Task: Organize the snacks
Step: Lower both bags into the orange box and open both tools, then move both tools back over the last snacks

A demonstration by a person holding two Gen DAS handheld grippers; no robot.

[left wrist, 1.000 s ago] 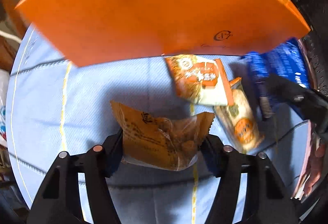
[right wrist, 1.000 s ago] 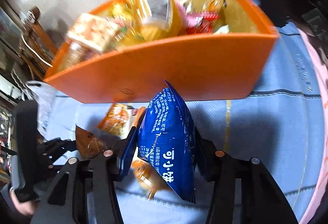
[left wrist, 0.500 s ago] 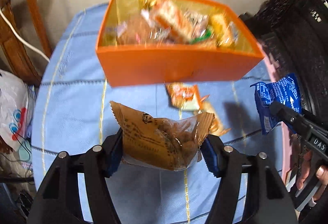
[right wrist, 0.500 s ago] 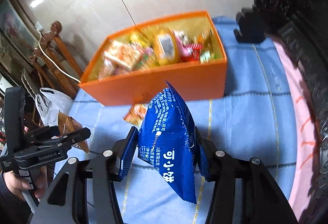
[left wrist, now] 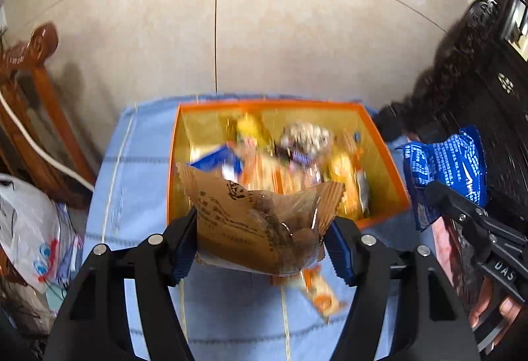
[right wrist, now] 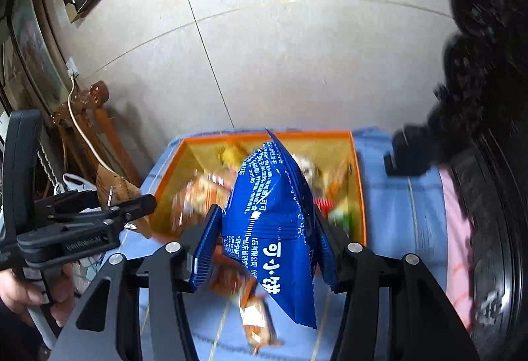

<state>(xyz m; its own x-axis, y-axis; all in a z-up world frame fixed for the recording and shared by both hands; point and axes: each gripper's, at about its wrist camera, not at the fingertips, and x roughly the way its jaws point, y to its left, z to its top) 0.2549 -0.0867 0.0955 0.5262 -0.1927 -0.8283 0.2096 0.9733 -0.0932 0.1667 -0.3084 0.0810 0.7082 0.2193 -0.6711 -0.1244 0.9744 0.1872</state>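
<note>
Now left gripper point(left wrist: 260, 248) clamps brown packet point(left wrist: 254, 225), right gripper point(right wrist: 265, 248) blue bag point(right wrist: 274, 229).

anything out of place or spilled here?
Yes. Two orange snack packets lie askew on the blue cloth, outside the orange box where the other snacks sit. The left gripper holds a brown packet and the right gripper a blue bag, both raised near the box.

Brown packet point(left wrist: 254, 222), blue packet point(right wrist: 274, 229) aloft; orange bin point(left wrist: 376, 146) full.
</note>
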